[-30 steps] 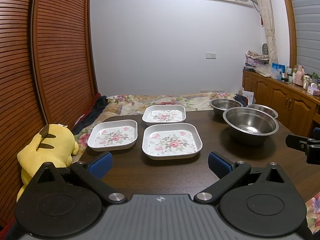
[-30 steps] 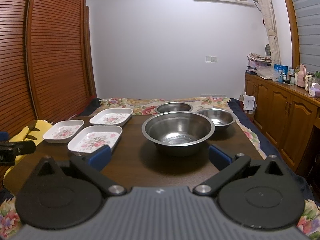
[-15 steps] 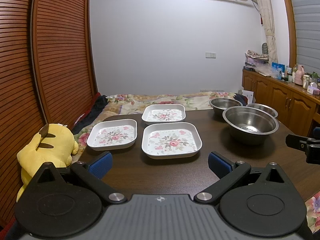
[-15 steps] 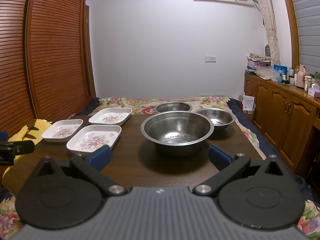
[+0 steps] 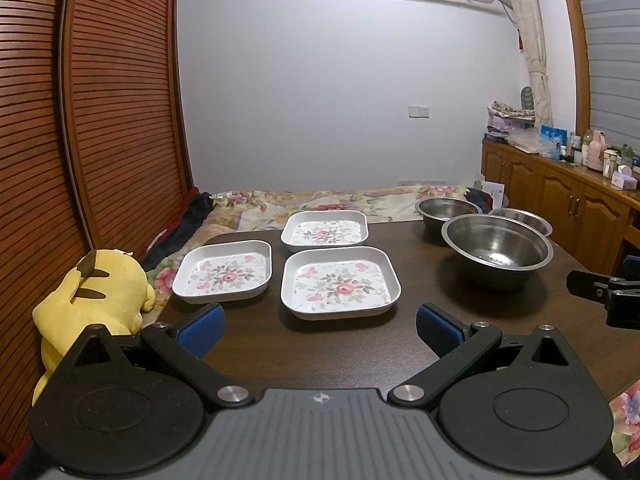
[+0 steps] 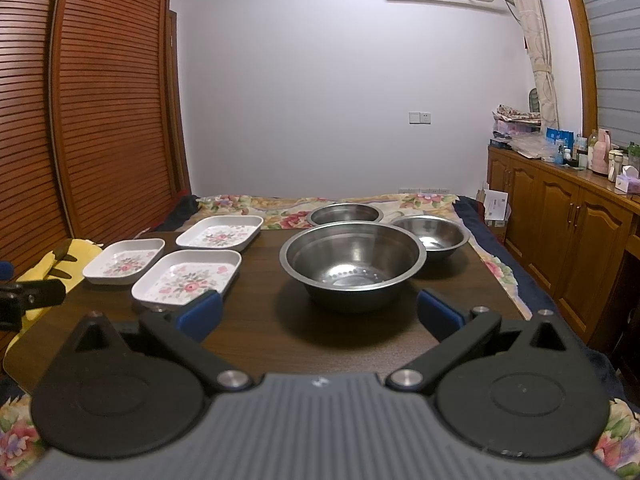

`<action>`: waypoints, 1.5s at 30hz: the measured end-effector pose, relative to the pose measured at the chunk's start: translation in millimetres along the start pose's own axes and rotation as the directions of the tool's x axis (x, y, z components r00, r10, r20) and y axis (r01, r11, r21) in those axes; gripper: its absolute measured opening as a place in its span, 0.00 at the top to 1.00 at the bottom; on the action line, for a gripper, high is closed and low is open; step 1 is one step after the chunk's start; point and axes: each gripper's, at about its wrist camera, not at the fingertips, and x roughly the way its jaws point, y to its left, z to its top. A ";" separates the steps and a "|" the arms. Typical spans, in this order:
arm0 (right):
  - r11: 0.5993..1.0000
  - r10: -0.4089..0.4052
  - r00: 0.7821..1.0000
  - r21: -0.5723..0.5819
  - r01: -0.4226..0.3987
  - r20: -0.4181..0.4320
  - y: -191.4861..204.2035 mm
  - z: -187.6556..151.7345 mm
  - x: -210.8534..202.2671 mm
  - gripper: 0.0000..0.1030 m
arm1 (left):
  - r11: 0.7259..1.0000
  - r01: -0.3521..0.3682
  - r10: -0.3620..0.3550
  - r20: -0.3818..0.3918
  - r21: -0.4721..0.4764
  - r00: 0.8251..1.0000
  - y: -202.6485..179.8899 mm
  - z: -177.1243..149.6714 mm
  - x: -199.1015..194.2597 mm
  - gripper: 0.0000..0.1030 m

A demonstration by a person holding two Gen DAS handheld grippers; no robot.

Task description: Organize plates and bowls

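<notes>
Dark wooden surface (image 5: 328, 344), holdings as they stand:

- Three white square floral plates, each lying separately on the left half: nearest plate (image 5: 340, 282), left plate (image 5: 225, 271), far plate (image 5: 325, 231). None stacked.
- Three stainless steel bowls on the right half: large bowl (image 6: 353, 258) nearest, two smaller bowls (image 6: 345, 213) (image 6: 430, 233) behind it. None nested.
- Left gripper (image 5: 318, 326): jaws wide, empty, short of the nearest plate.
- Right gripper (image 6: 318, 310): jaws wide, empty, facing the large bowl.

Progress, by my reckoning: nothing gathered yet; all stacking and nesting remains.
</notes>
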 end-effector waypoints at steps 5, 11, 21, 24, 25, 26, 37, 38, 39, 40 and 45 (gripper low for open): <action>1.000 0.000 1.000 0.000 0.000 0.000 0.0 -0.1 0.1 0.00 | 1.000 0.004 -0.004 0.001 0.003 1.000 -1.4 0.8 -2.1 0.00; 1.000 0.000 1.000 0.001 0.000 -0.014 -0.9 -2.7 3.9 0.00 | 1.000 0.012 -0.012 -0.022 0.001 1.000 -0.4 -1.5 4.8 0.00; 1.000 0.020 0.999 -0.002 -0.020 -0.031 -2.2 -4.7 19.3 0.00 | 1.000 0.013 -0.014 -0.094 -0.014 0.995 7.8 -9.8 34.4 0.00; 0.999 0.036 0.999 -0.011 -0.036 -0.031 -1.2 -2.8 25.6 0.00 | 1.000 0.012 -0.014 -0.116 -0.012 0.993 11.4 -12.0 45.8 0.00; 0.999 0.040 0.999 -0.015 -0.040 -0.031 0.0 -1.8 28.0 0.00 | 1.000 0.014 -0.016 -0.123 -0.020 0.992 13.1 -12.6 48.5 0.00; 0.999 0.045 0.998 -0.020 -0.046 -0.032 1.6 -0.6 30.5 0.00 | 0.999 0.015 -0.019 -0.129 -0.029 0.992 15.4 -12.6 51.8 0.00; 0.990 0.093 0.995 -0.103 -0.095 -0.029 27.8 17.9 46.9 0.00 | 0.996 -0.009 -0.003 -0.135 -0.083 0.991 39.7 -1.1 71.6 0.00; 0.989 0.103 0.994 -0.107 -0.106 -0.033 30.6 19.5 49.9 0.00 | 0.996 -0.007 -0.004 -0.132 -0.087 0.991 42.4 0.2 72.1 0.00; 0.987 0.110 0.993 -0.111 -0.114 -0.037 33.6 20.8 53.1 0.00 | 0.996 -0.006 -0.005 -0.128 -0.089 0.992 44.5 1.5 72.7 0.00; 0.986 0.119 0.992 -0.115 -0.124 -0.043 36.6 22.0 56.4 0.00 | 0.996 -0.006 -0.006 -0.125 -0.090 0.992 47.4 3.7 74.4 0.00; 0.976 0.168 0.983 -0.129 -0.177 -0.074 51.4 26.8 74.4 0.00 | 0.996 -0.014 0.004 -0.106 -0.091 0.994 59.4 12.3 85.5 0.00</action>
